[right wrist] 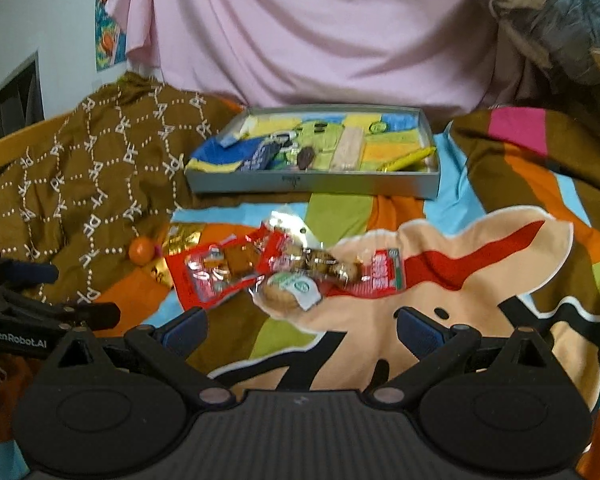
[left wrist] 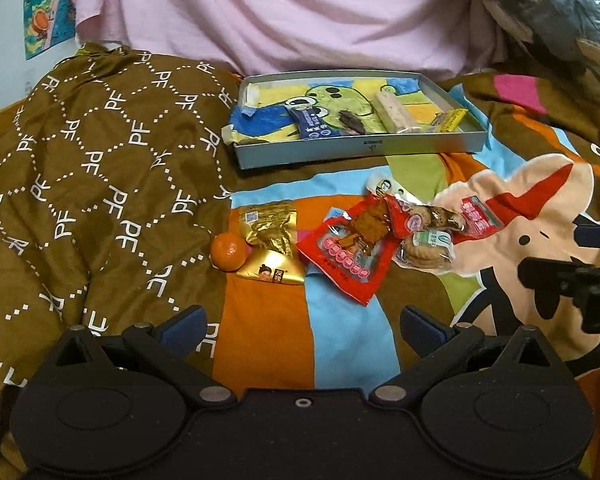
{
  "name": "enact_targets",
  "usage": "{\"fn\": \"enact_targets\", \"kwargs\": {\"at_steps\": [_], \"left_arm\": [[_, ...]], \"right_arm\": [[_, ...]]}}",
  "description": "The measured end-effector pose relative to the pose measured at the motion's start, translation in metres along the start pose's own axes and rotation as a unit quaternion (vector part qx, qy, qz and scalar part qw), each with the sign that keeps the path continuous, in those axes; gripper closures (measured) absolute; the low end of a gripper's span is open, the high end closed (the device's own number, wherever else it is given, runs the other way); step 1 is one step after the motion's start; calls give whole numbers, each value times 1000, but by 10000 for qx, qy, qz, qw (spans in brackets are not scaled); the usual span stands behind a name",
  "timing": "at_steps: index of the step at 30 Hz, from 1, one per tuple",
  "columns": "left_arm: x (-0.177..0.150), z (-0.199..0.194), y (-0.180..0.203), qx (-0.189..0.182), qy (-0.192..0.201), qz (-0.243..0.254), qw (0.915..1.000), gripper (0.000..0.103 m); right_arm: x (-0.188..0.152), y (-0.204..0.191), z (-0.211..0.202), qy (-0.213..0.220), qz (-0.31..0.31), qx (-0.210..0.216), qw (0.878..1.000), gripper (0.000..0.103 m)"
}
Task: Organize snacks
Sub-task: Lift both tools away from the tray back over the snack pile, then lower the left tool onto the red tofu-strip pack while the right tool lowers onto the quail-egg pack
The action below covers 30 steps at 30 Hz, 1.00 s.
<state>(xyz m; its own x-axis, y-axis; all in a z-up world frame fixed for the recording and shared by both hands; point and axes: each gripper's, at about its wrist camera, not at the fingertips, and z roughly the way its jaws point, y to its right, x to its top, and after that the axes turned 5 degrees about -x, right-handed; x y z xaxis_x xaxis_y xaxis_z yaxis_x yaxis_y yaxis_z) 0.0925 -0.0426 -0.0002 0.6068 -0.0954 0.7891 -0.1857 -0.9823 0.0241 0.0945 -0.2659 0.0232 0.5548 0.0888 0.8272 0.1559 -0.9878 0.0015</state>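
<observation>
A grey tray (left wrist: 340, 151) (right wrist: 312, 188) lies at the back of the bed and holds a blue packet (left wrist: 313, 122), a pale bar (left wrist: 394, 112) and a yellow packet (left wrist: 450, 119). In front of it lies a loose heap: an orange (left wrist: 228, 251) (right wrist: 141, 251), gold packets (left wrist: 270, 236), a red packet (left wrist: 352, 250) (right wrist: 216, 272), a cookie pack (left wrist: 426, 250) (right wrist: 288, 294). My left gripper (left wrist: 302, 330) hovers open short of the heap, holding nothing. My right gripper (right wrist: 300, 328) is open too, just before the cookie pack.
The bed has a colourful cartoon cover (left wrist: 352, 344) and a crumpled brown patterned blanket (left wrist: 92, 184) on the left. A pink cloth (left wrist: 284, 12) hangs behind the tray. Dark plastic bags (left wrist: 560, 12) sit at the back right.
</observation>
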Motion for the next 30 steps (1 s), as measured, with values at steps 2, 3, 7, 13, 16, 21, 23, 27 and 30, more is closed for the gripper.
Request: {"fn": "enact_targets", "kwargs": {"at_steps": [2, 3, 7, 13, 16, 21, 23, 27, 30], "left_arm": [[0, 1, 1, -25, -12, 30, 10000, 1], [0, 1, 1, -23, -19, 44, 10000, 1], [0, 4, 0, 9, -68, 113, 9999, 1], [6, 12, -2, 74, -100, 141, 9998, 1], [11, 16, -2, 93, -121, 169, 9997, 1], [18, 26, -3, 139, -174, 275, 9994, 1], [20, 29, -4, 182, -167, 320, 9992, 1], [28, 35, -7, 261, -110, 352, 9990, 1], [34, 39, -9, 297, -64, 334, 9990, 1]], "right_arm": [[-1, -1, 3, -90, -15, -12, 10000, 0], [-1, -1, 4, -150, -12, -32, 9999, 0], [-1, 3, 11, -368, 88, -97, 9992, 0], [1, 7, 21, -568, 168, -88, 9982, 0], [3, 5, 25, -628, 78, -85, 9980, 0], [5, 0, 31, -670, -194, -28, 9976, 0], [8, -1, 34, -654, -397, -20, 9971, 0], [15, -5, 40, -486, -817, 37, 9955, 0], [18, -5, 44, -376, -1032, 55, 9939, 0]]}}
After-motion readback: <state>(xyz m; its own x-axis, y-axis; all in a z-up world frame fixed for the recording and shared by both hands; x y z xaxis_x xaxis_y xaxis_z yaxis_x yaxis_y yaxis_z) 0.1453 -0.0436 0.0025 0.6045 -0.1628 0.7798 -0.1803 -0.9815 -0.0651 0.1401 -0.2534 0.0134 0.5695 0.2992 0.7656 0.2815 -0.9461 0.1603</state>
